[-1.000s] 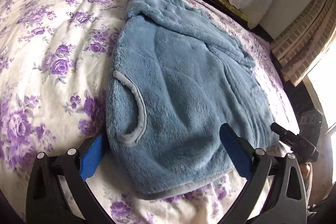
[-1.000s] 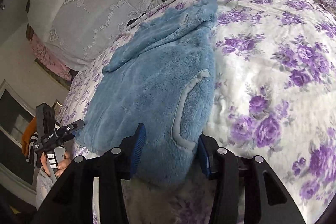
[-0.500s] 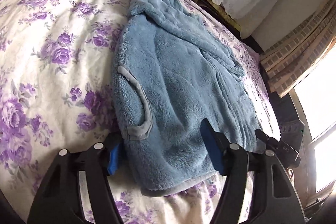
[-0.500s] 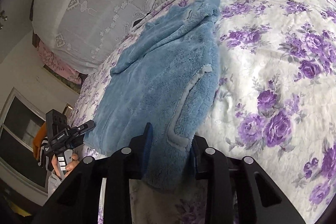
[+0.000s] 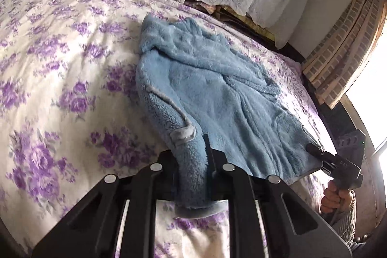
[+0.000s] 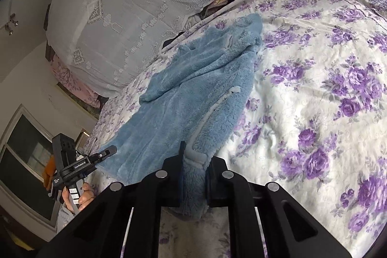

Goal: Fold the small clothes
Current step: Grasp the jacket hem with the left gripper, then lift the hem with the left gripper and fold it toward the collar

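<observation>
Left wrist, gripper [image 5: 192, 161] pinching blue fleece garment [image 5: 217, 98]

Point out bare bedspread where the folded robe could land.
Free: the floral bedspread beside the blue robe, on the side away from the lace pillows, and toward the head. Crowded: near hem, where each claw pinches the fleece.

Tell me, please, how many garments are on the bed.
1: the blue fleece garment, spread on the floral bedspread, near hem clamped by left gripper and right gripper.
</observation>
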{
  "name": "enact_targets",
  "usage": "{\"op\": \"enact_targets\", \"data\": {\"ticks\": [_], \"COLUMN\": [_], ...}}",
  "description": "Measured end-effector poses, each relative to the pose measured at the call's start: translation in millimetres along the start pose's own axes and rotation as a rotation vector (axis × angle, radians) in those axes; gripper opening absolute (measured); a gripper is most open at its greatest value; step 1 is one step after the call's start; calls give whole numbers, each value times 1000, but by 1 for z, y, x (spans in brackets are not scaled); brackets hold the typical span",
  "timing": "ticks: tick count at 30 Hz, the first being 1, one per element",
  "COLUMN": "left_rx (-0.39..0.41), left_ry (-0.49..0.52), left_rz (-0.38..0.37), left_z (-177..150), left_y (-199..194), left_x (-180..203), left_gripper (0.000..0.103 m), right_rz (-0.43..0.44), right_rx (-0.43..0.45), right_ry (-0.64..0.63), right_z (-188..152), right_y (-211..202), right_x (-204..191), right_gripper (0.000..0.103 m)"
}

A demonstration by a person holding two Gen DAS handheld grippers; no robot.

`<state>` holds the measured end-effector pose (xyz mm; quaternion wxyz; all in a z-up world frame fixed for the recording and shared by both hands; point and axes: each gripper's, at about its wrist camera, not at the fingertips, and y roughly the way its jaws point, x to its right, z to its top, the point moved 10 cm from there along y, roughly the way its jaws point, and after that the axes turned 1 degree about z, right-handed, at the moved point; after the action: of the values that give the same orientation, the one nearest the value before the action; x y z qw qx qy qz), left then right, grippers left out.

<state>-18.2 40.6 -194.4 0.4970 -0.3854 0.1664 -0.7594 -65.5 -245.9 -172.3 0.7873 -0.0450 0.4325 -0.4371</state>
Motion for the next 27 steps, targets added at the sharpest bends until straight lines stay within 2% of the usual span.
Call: {"op": "enact_targets", "data": {"ticks": [7,16,27], "left_rx": [55,88,117], "left_ry": [41,53,52], "left_rz": [17,71,74], "left_z": [37,80,132], "left_y": [-11,-2,17], "left_x": [9,10,13], "left_gripper": [14,14,15], "right_rz": [46,91,101], "right_rx": [56,97,118], "right_ry": [-22,58,91], "right_z": [37,86,136], "right_y": [-7,6,29], "right_x": [-25,-28,-25], "right_gripper": [13,13,13]}}
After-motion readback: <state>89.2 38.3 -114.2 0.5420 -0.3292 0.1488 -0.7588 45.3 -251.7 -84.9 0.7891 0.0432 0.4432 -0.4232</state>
